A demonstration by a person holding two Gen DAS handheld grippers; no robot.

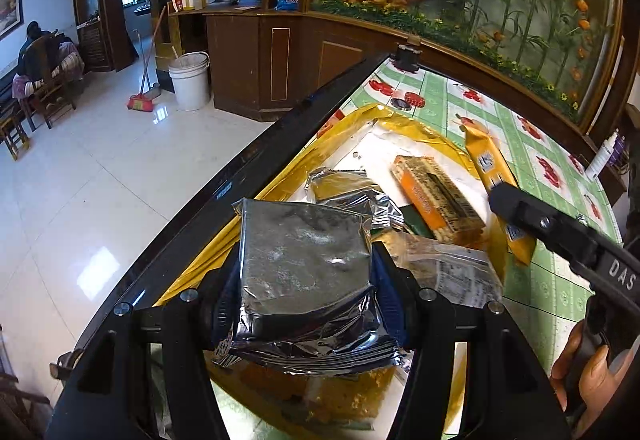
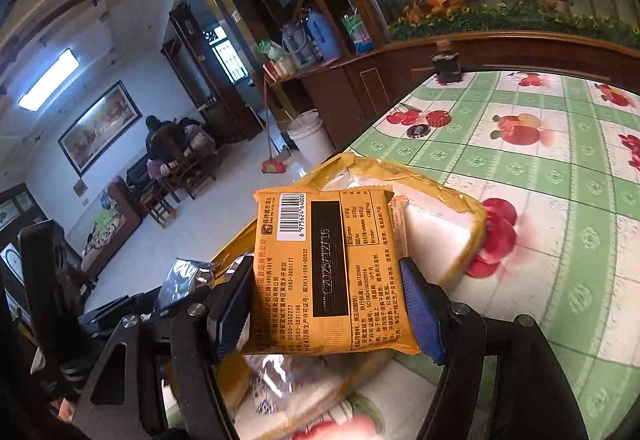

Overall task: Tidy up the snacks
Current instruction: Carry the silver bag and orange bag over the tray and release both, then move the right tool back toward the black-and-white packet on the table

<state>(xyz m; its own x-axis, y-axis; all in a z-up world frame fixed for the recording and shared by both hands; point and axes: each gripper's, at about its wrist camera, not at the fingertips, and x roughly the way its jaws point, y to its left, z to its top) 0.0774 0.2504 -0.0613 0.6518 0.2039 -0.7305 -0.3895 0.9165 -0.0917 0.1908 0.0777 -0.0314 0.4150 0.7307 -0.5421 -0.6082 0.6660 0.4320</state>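
Note:
My left gripper point(image 1: 306, 274) is shut on a silver foil packet point(image 1: 304, 252), its blue pads pressing both sides, above a gold-rimmed tray point(image 1: 404, 120). In the tray lie an orange biscuit pack point(image 1: 436, 196), a second silver packet point(image 1: 344, 188) and a clear packet point(image 1: 448, 272). My right gripper point(image 2: 328, 304) is shut on a yellow-orange snack packet point(image 2: 324, 240) with a barcode, over the same tray point(image 2: 460, 196). In the left wrist view, that yellow packet point(image 1: 486, 160) hangs at the tray's right side from a black finger point(image 1: 528, 214). The silver packet point(image 2: 188, 276) shows at the lower left of the right wrist view.
The tray sits near the table's black left edge point(image 1: 240, 168), with tiled floor below. A green checked fruit tablecloth point(image 2: 540, 180) covers the table. Two bottle caps point(image 2: 436, 118) and a black clamp point(image 1: 408, 56) lie at the far end, a white bottle point(image 1: 600, 160) at the right.

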